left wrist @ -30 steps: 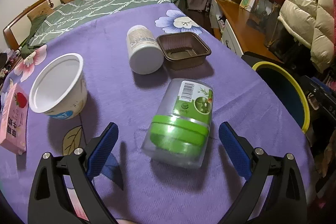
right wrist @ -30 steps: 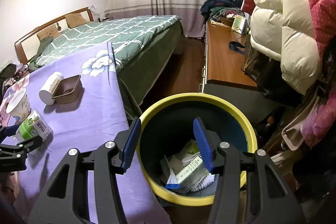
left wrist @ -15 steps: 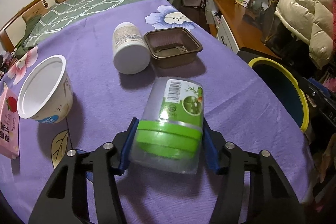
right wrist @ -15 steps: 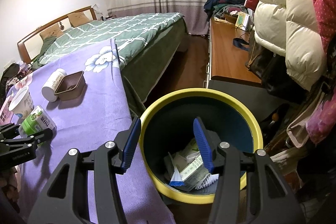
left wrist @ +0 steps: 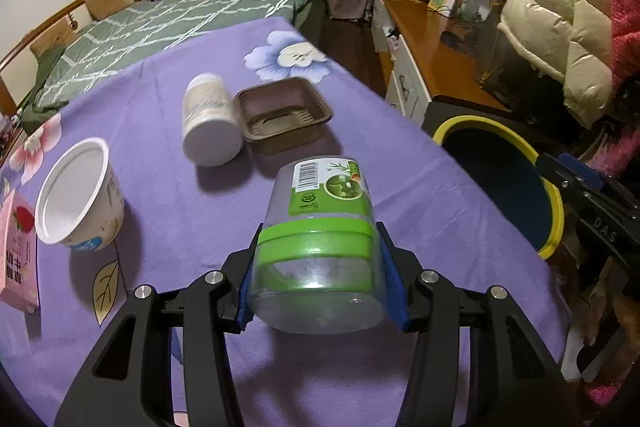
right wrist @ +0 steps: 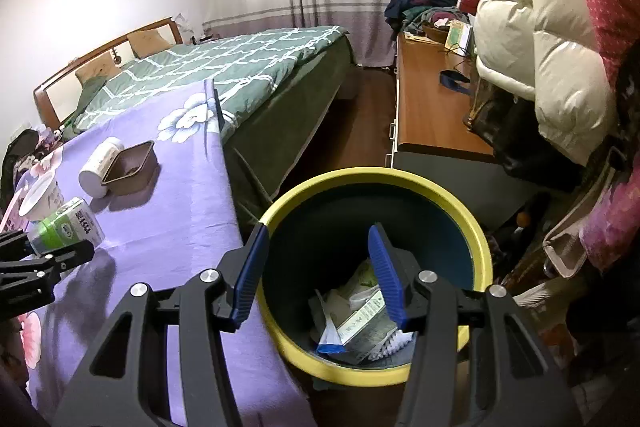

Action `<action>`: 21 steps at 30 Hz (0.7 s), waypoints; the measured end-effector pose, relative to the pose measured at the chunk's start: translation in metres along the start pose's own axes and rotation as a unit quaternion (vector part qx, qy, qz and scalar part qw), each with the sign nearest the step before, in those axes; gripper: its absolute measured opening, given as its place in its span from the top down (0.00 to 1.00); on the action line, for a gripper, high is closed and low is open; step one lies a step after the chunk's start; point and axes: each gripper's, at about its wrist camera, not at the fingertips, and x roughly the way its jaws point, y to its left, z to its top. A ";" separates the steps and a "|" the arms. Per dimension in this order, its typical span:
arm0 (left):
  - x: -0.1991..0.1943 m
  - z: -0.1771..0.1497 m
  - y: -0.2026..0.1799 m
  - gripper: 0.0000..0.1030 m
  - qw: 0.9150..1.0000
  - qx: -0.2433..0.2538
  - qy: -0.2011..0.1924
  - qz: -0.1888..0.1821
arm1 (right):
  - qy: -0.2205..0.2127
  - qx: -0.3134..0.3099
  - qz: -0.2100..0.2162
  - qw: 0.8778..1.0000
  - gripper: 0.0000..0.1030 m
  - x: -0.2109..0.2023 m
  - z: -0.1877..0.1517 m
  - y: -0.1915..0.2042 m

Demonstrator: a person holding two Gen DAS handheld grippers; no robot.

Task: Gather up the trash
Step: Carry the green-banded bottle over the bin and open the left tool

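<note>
My left gripper (left wrist: pixel 320 267) is shut on a clear plastic jar with a green lid band (left wrist: pixel 320 227) and holds it tilted just above the purple cloth. The jar also shows in the right wrist view (right wrist: pixel 68 227), held by the left gripper (right wrist: pixel 48 255). My right gripper (right wrist: pixel 318 267) is open and empty above the yellow-rimmed trash bin (right wrist: pixel 376 177), which holds paper and wrappers. The bin's rim shows at the right in the left wrist view (left wrist: pixel 472 125). On the cloth lie a white canister (left wrist: pixel 208 119), a brown tray (left wrist: pixel 282 113), a white cup (left wrist: pixel 76 195) and a pink carton (left wrist: pixel 18 251).
The purple flowered tablecloth (left wrist: pixel 200 227) covers the table; its right edge drops off beside the bin. A green-quilted bed (right wrist: pixel 240 67) lies beyond. A wooden desk (right wrist: pixel 432 107) and hanging puffy coats (right wrist: pixel 540 27) stand at the right.
My left gripper has closed on the green-lidded jar and lifted it off the cloth. The right gripper has stayed open over the bin, nearly still.
</note>
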 end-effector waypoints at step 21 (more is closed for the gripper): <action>0.020 0.040 -0.133 0.51 0.993 0.106 0.001 -0.057 | 0.000 0.055 -0.049 0.997 0.52 -0.009 -0.016 -0.093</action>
